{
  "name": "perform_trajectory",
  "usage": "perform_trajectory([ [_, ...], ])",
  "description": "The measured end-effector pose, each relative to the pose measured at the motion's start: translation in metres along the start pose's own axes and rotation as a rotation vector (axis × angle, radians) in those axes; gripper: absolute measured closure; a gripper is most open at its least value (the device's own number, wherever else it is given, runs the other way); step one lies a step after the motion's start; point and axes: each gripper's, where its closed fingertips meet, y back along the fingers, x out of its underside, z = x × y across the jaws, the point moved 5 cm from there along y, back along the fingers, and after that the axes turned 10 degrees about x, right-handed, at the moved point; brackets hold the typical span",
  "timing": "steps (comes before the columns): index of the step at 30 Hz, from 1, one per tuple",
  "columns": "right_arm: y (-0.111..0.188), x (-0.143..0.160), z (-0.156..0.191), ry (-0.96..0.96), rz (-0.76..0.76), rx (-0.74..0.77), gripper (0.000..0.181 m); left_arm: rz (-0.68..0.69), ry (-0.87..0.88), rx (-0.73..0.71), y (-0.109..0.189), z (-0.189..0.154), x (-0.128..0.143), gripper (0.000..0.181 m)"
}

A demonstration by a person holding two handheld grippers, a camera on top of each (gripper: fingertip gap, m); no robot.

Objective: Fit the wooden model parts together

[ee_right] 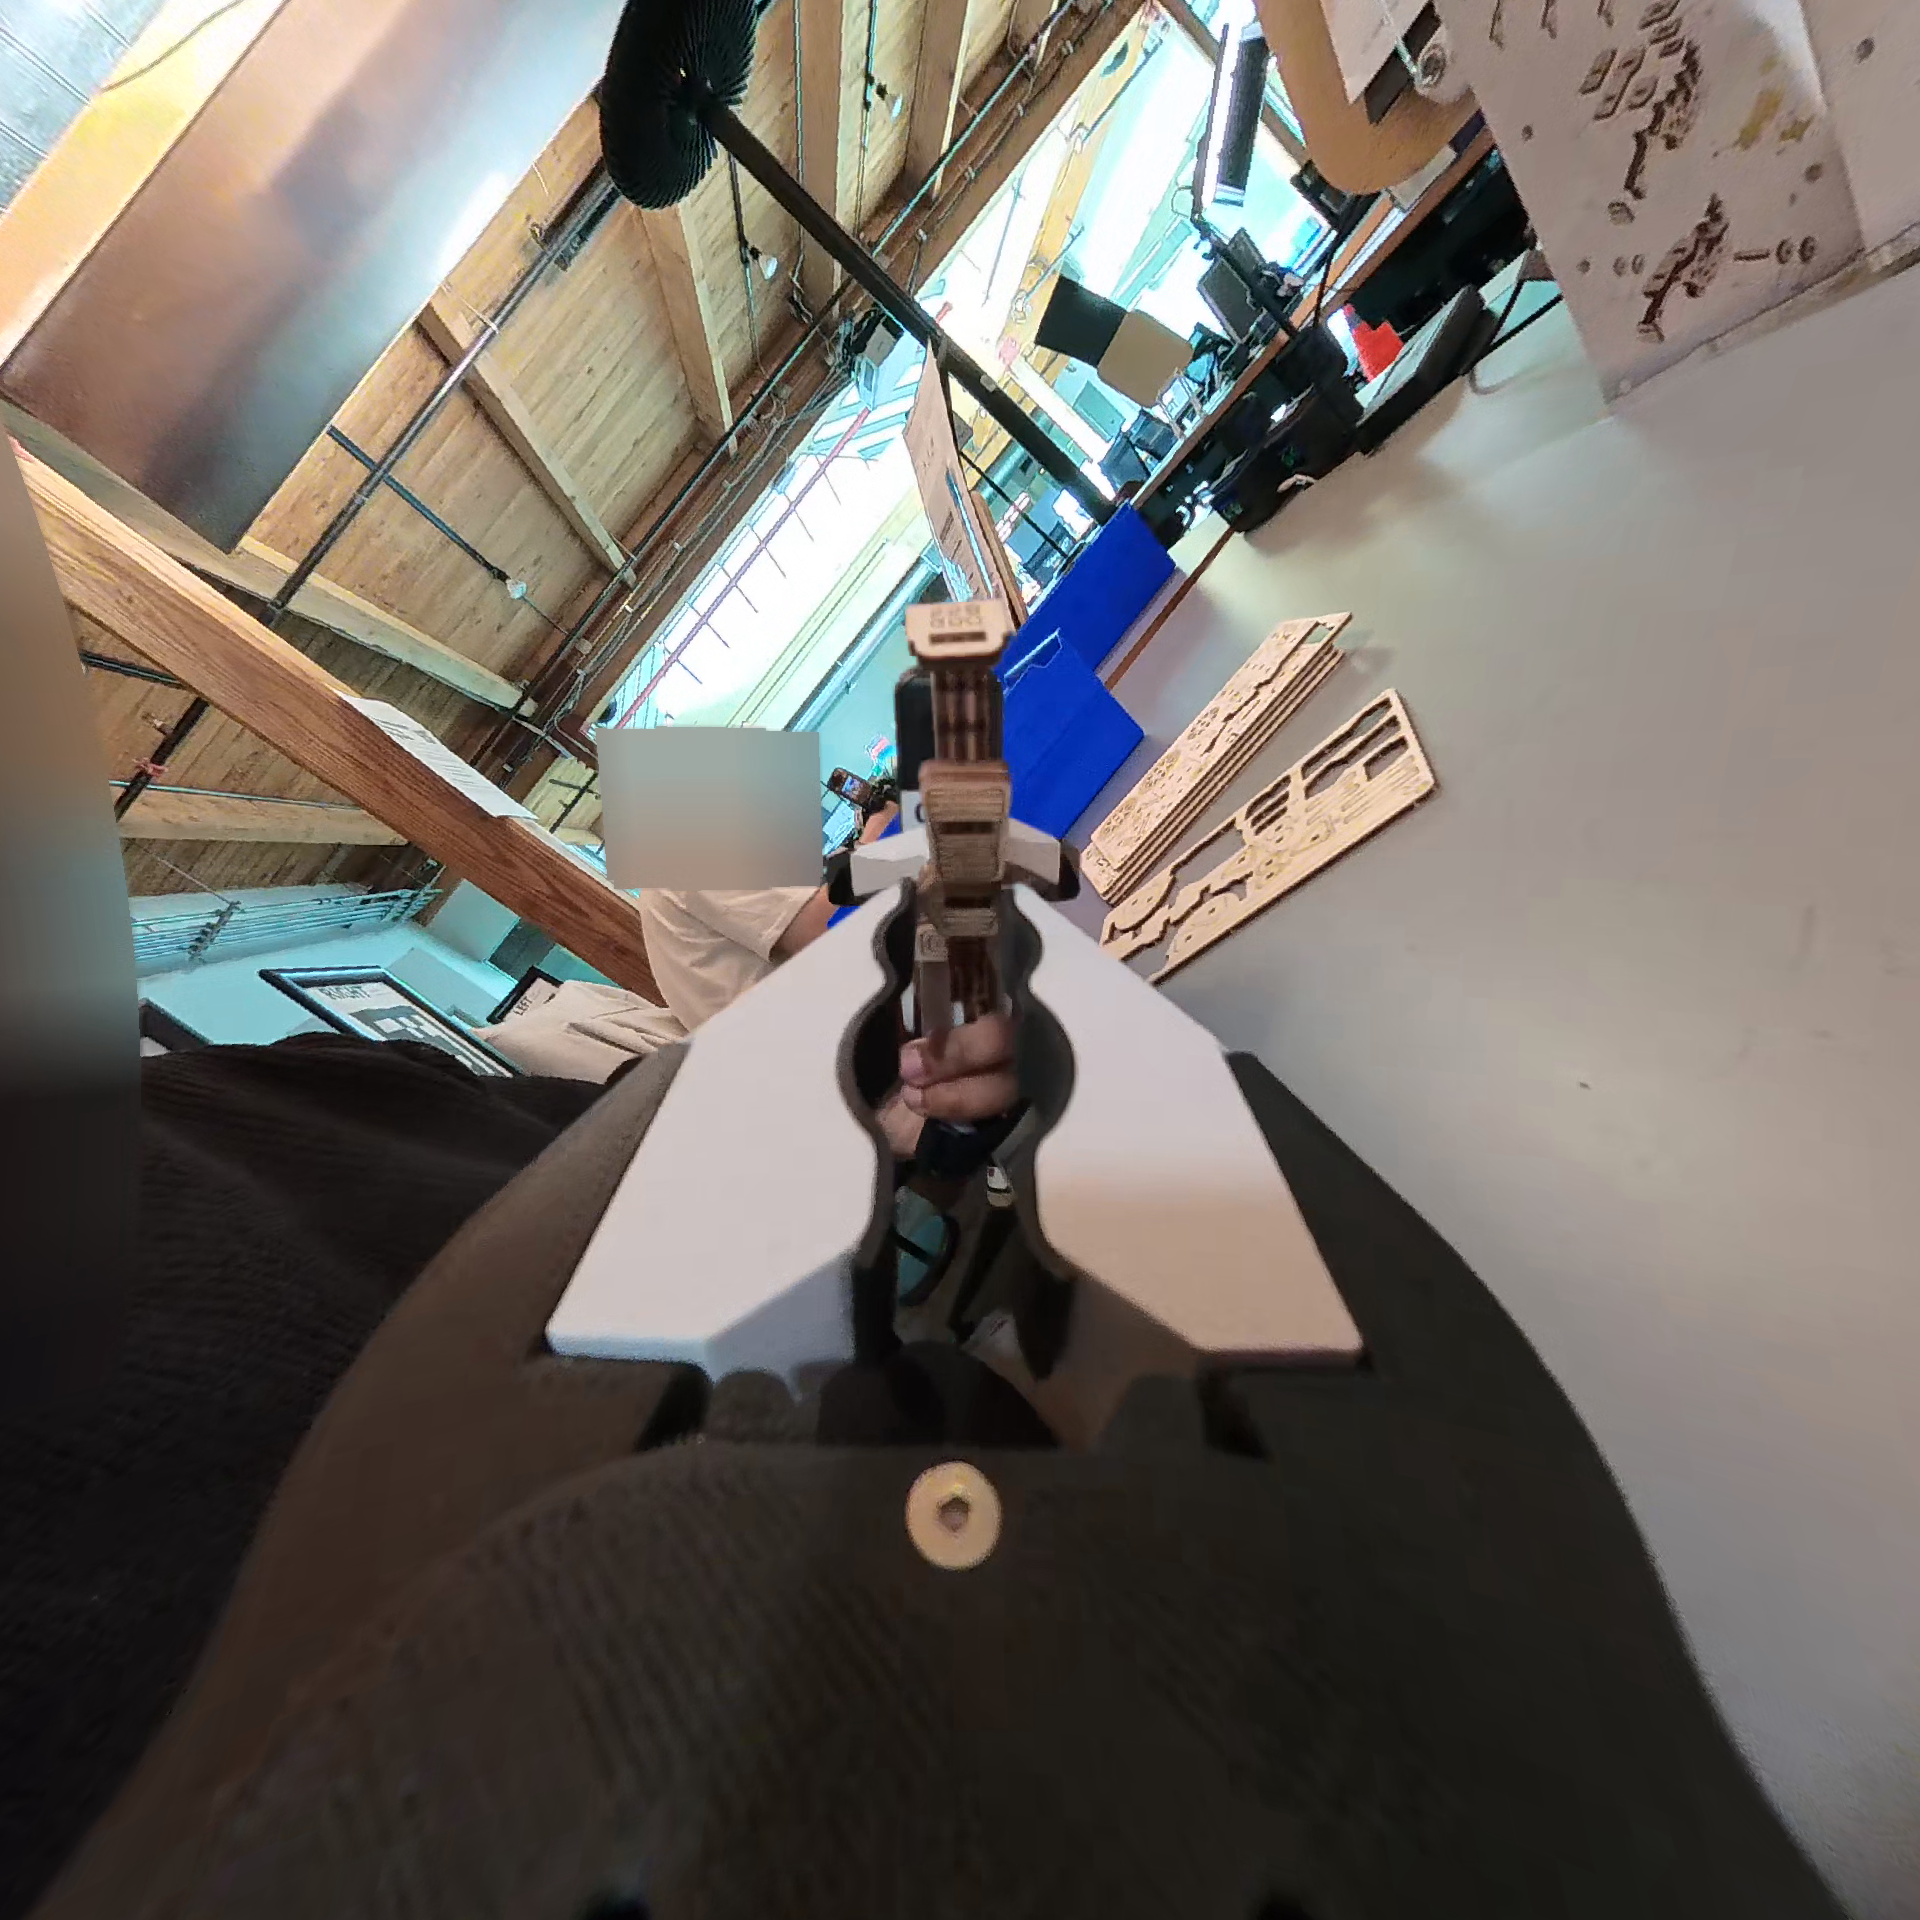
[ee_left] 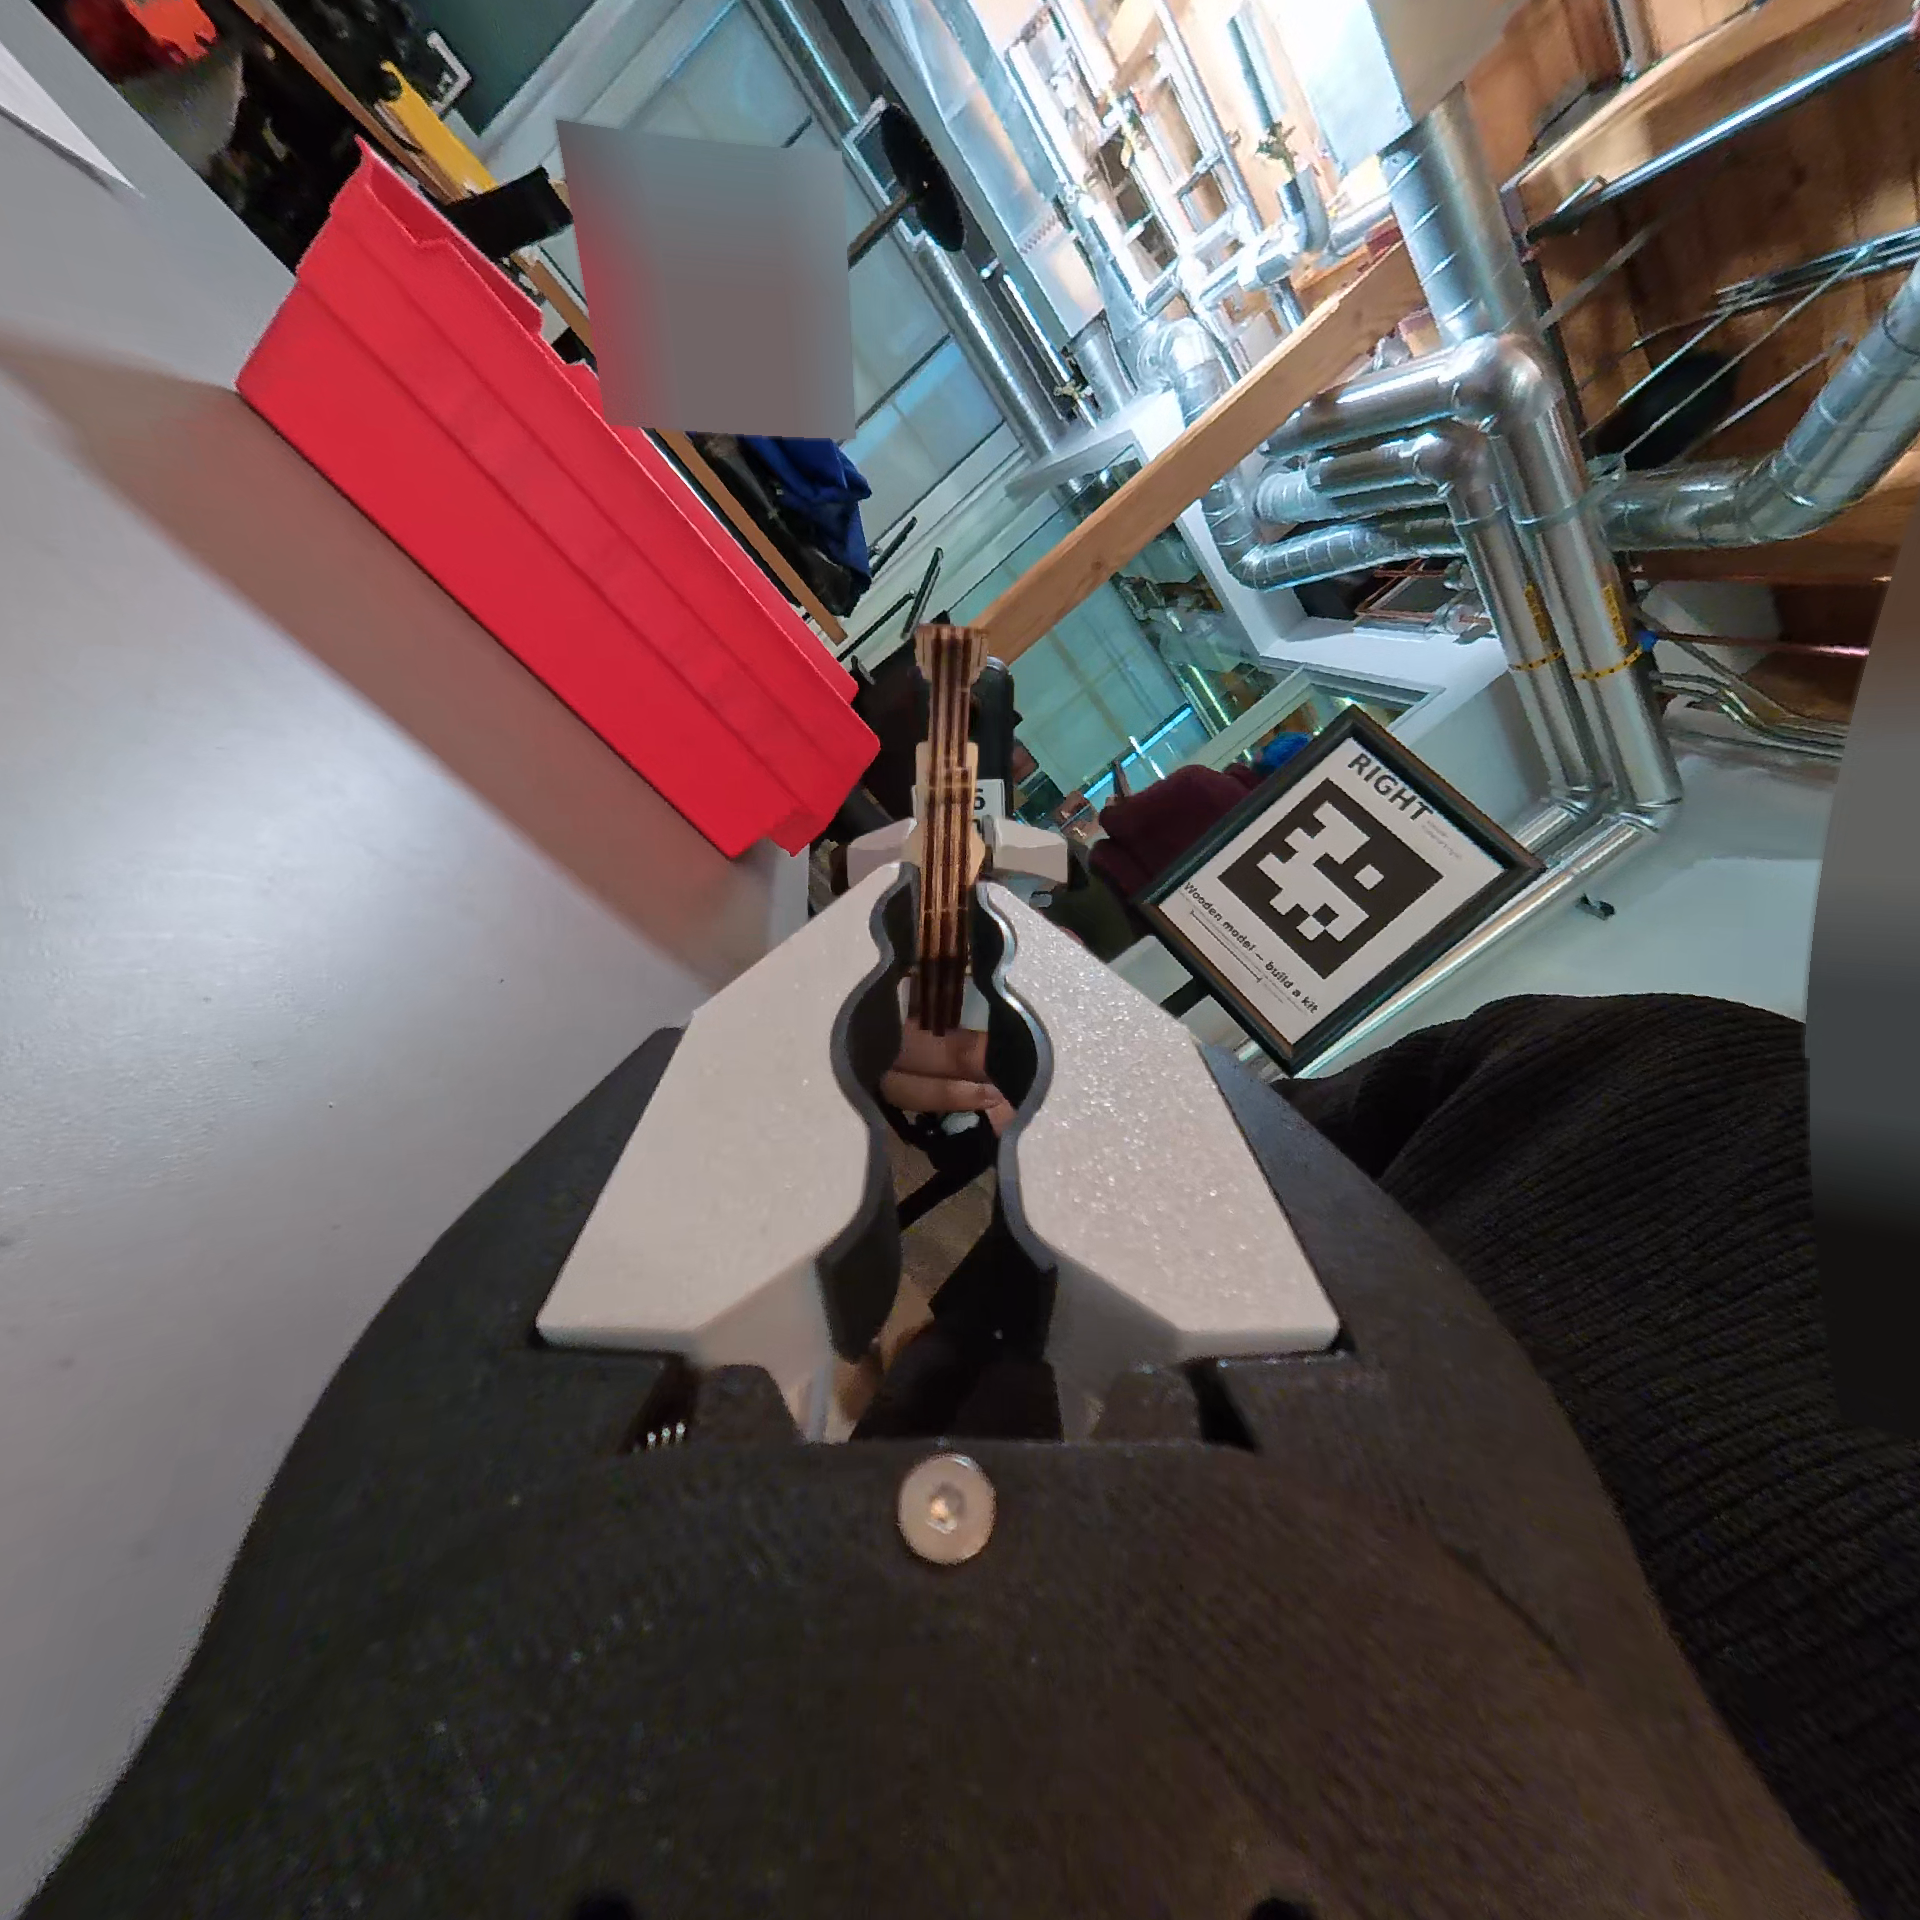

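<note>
My left gripper is shut on a layered wooden model piece, seen edge-on, which sticks out past the tips. My right gripper is shut on the same wooden model assembly from the opposite side; it shows slotted cross pieces along a stem. Both grippers hold it in the air, facing each other. The other gripper's white fingertips show just behind the wood in the left wrist view, and likewise in the right wrist view. A hand shows through the gap between each gripper's fingers.
A red bin stands on the grey table at left. A framed marker sign stands beyond. Laser-cut wooden sheets lie on the table at right, with blue bins behind. A dark sleeve is close by. The grippers' ends are close to 4 cm from one another.
</note>
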Motion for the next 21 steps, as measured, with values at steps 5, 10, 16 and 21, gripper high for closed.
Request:
perform_trajectory([
  [5, 0.0020, -0.0035, -0.0003, 0.018, -0.026, 0.013, 0.161, 0.013, 0.012, 0.020, -0.0030, -0.0010, 0.0036, 0.174],
  [10, 0.0018, -0.0038, 0.0010, 0.024, -0.032, 0.008, 0.162, 0.011, 0.030, 0.025, -0.0029, -0.0002, 0.0049, 0.173],
  [16, -0.0003, -0.0011, 0.0033, 0.017, -0.017, -0.017, 0.154, -0.013, 0.013, 0.008, -0.0015, -0.0016, 0.0016, 0.174],
  [21, -0.0011, 0.0007, 0.0038, 0.028, -0.004, -0.011, 0.163, 0.031, 0.032, 0.027, -0.0071, -0.0015, 0.0093, 0.174],
])
